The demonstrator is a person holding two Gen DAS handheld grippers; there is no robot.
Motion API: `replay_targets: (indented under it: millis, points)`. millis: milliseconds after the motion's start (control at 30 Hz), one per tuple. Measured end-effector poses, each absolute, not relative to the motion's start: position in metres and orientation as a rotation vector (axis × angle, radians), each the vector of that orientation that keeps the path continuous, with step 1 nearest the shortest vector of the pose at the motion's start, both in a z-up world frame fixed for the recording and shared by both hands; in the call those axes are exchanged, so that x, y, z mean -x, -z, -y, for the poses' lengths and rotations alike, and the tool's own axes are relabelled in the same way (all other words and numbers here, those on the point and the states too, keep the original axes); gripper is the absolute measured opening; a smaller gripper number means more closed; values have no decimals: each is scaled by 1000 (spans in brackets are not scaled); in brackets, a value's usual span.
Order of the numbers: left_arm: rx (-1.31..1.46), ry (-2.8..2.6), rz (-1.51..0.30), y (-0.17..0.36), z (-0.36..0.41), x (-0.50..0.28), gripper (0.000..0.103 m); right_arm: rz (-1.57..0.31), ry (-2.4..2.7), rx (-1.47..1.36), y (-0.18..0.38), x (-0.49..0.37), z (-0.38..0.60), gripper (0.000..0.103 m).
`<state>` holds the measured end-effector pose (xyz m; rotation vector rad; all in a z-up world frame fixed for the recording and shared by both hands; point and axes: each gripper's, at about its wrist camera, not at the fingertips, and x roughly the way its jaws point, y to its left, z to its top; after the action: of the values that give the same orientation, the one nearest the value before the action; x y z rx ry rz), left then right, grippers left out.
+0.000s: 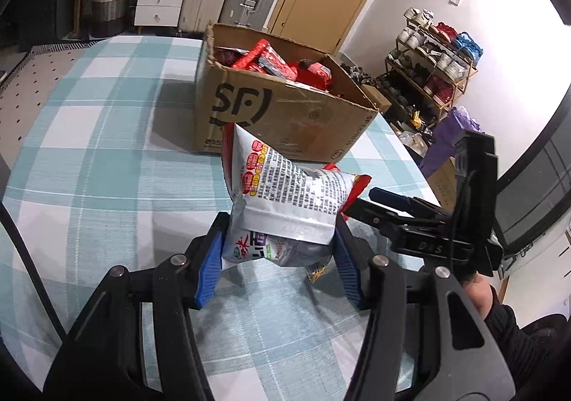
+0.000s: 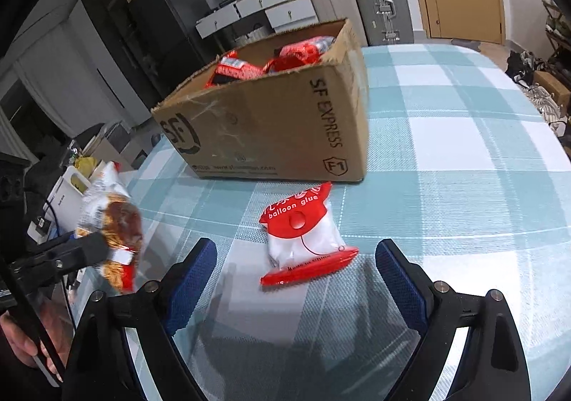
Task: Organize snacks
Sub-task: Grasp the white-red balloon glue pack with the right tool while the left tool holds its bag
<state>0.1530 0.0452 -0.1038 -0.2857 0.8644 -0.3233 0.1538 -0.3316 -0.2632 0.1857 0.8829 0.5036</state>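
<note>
My left fingers clamped a snack bag above the desk, near the cardboard box. Right fingers stood apart around the balloon glue packet. Next, I judged: drop the bag into the box.

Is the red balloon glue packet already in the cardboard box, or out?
Out: the balloon glue packet lies on the tablecloth before the cardboard box.

Tablecloth right of the cardboard box lies bare; box blocks ahead.

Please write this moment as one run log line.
left hand-held gripper: shut on white printed snack bag | right hand-held gripper: open above red-and-white balloon glue packet | brown cardboard box: holds red packets
</note>
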Motion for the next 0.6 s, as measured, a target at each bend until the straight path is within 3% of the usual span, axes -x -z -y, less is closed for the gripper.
replay_targets:
  millis: [433,600]
  points:
    - [314,301,-865,102,-69,-145,53,-913,-491,-59,271,-163,300,79]
    - [324,298,-864,101,-71,-144,53,-932,-489,-49,276,-166,299,64]
